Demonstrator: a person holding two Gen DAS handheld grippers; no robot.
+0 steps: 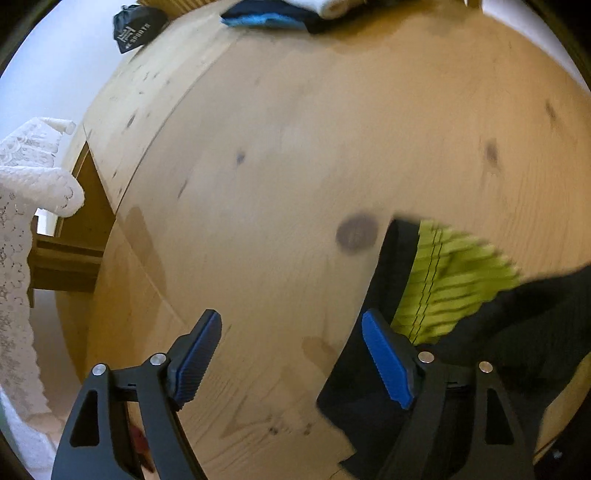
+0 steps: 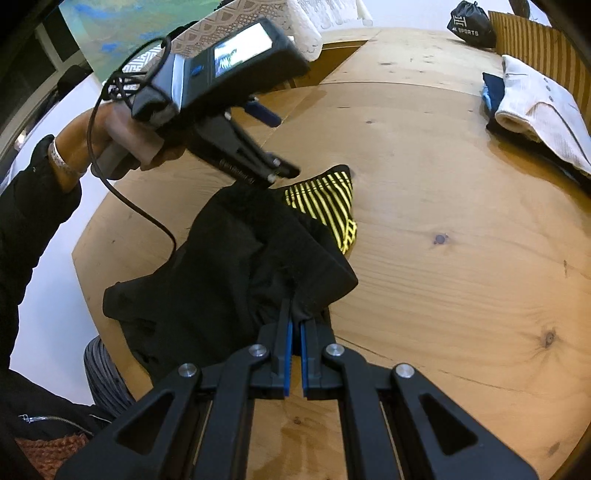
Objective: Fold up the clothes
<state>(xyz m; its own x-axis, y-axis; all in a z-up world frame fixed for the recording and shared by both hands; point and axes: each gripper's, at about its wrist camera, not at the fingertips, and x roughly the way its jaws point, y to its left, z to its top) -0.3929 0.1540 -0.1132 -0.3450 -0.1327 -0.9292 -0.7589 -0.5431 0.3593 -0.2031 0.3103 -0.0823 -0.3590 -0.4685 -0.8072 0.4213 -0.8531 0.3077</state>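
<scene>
Crumpled black garment (image 2: pixel 236 266) (yellow-striped lining) on knotty wood table (image 2: pixel 443 295)

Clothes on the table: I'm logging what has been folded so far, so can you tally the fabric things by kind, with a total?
Unfolded black garment with yellow-striped panel, pinched in the right tool: 1
Folded white garment on the far pile: 1
Folded blue and dark garment under it: at least 1, layers hidden
Black drawstring pouch: 1
Total: 4
</scene>
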